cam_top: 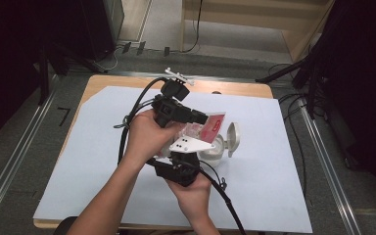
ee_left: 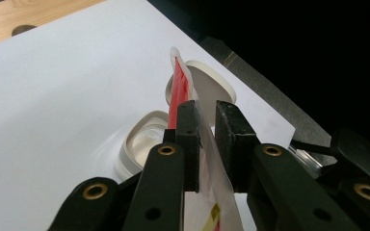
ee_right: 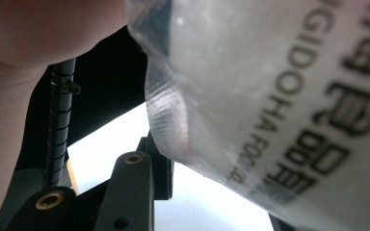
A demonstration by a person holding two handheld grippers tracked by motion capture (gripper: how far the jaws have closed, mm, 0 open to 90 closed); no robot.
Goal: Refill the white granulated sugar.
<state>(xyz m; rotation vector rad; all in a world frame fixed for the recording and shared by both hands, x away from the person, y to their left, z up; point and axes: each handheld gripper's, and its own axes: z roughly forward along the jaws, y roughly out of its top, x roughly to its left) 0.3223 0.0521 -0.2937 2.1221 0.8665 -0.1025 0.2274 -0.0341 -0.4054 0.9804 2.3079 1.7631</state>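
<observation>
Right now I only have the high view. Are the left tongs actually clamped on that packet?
Observer: Yes. In the left gripper view the left tongs pinch the packet edge-on between both pads.
Operator: What's beyond it?
Observer: The open white container sits on the white sheet, with its lid flipped back.
Operator: Right tongs?
Observer: In the right gripper view the packet's clear, printed side hangs very close over the right tongs. One jaw shows beside it, but I can't tell if they grip it.
</observation>
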